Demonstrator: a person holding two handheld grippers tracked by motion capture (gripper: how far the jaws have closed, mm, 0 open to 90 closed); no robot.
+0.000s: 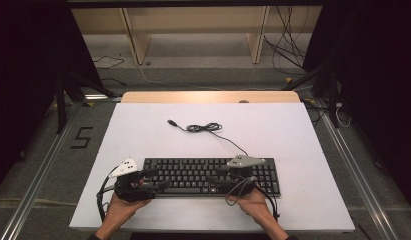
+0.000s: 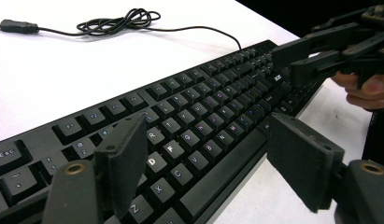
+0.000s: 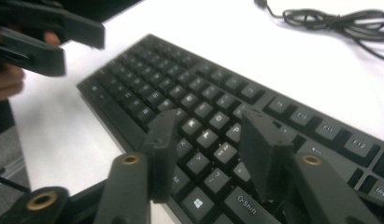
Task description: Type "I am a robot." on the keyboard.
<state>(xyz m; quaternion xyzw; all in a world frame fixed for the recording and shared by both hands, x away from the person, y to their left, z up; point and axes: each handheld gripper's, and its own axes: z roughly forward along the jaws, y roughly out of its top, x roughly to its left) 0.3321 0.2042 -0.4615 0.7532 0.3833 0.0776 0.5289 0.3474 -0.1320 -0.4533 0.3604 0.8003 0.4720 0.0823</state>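
Both my claws hover over the black keyboard (image 1: 208, 176) at the table's near edge: left gripper (image 2: 208, 163) gaping wide, right gripper (image 3: 206, 149) parted, nothing between.

Even overhead light brightens the white table (image 1: 143, 130) around the keyboard (image 1: 203, 175); beyond it the room falls dark. Shadows are faint. Near jaws and far keys blur in the gripper views.

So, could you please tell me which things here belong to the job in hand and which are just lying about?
In the job:
- black full-size keyboard
- left gripper, open
- right gripper, open

Lying about:
- keyboard's coiled black USB cable
- white table
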